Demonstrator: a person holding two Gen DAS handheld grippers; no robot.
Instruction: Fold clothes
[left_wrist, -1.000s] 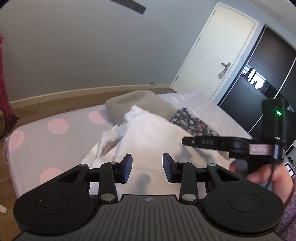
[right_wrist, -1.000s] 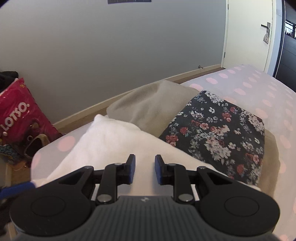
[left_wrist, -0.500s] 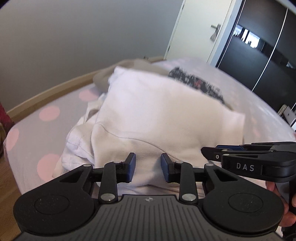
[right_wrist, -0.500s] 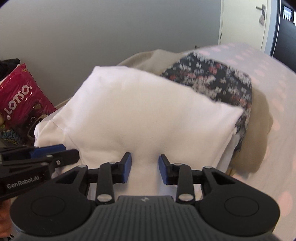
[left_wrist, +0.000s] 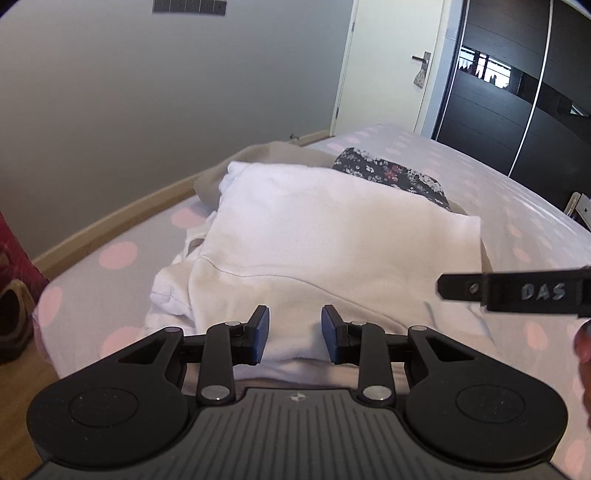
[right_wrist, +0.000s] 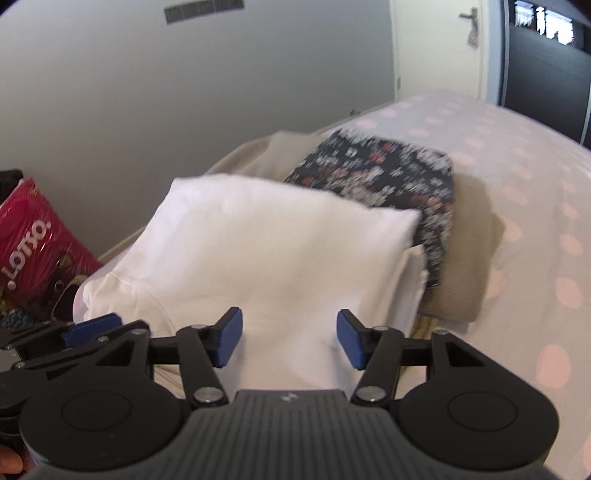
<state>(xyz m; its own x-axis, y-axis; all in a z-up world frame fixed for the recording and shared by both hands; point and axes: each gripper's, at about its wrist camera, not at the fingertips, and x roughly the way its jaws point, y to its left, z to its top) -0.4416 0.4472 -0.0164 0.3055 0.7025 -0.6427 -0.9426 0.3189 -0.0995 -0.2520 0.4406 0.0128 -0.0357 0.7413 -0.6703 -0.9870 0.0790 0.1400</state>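
Lying folded on the dotted bed (left_wrist: 122, 280), the white garment (left_wrist: 332, 243) partly covers a floral one (right_wrist: 388, 173) and a beige one (right_wrist: 465, 258); left gripper (left_wrist: 294, 334) part-open, empty; right gripper (right_wrist: 289, 339) has just been opening, wide, gripping nothing; only its view shows the red bag (right_wrist: 33, 243); only the left's shows the dark wardrobe (left_wrist: 517, 103).

Bedsheet (left_wrist: 509, 192) is pale with pink polka dots. Red LOTSO bag (right_wrist: 35, 240) sits on the floor by the grey wall (left_wrist: 166, 110); cream door (left_wrist: 388, 66) and dark sliding wardrobe (left_wrist: 517, 103) behind.
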